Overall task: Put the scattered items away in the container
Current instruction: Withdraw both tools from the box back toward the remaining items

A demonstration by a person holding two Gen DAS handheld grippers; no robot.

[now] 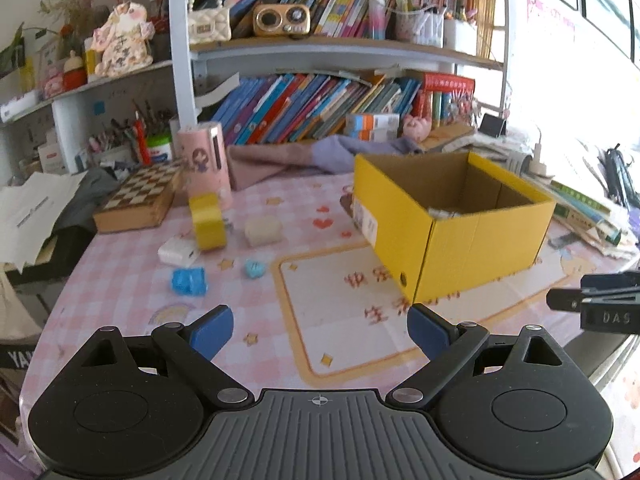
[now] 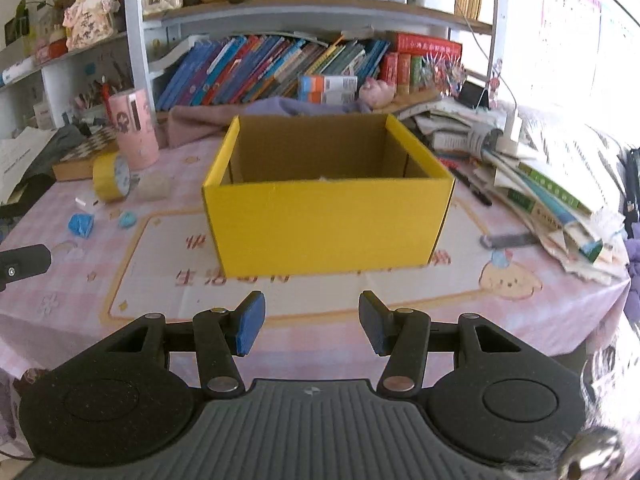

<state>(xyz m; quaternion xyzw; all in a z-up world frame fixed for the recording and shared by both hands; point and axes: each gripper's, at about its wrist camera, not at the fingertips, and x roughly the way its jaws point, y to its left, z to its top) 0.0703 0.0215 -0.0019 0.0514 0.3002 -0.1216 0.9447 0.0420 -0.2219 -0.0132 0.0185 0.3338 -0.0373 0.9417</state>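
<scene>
A yellow cardboard box (image 1: 476,248) (image 2: 328,224) stands open on the pink tablecloth, something pale lying at its bottom. Left of it are scattered items: a yellow tape roll (image 1: 207,221) (image 2: 110,178), a pale block (image 1: 263,231) (image 2: 153,187), a white flat piece (image 1: 178,251), a crumpled blue wrapper (image 1: 189,282) (image 2: 81,224) and a small light-blue piece (image 1: 254,268) (image 2: 127,219). My left gripper (image 1: 320,334) hovers open over the mat, empty. My right gripper (image 2: 311,322) is open and empty in front of the box; part of it shows at the right edge (image 1: 600,300).
A chessboard box (image 1: 138,200) and a pink cylinder (image 1: 206,160) stand behind the scattered items. Pink and purple cloth (image 1: 304,156) lies at the back below shelves of books. A heap of books and papers (image 2: 548,188) fills the table's right side, with a pen (image 2: 472,184) beside the box.
</scene>
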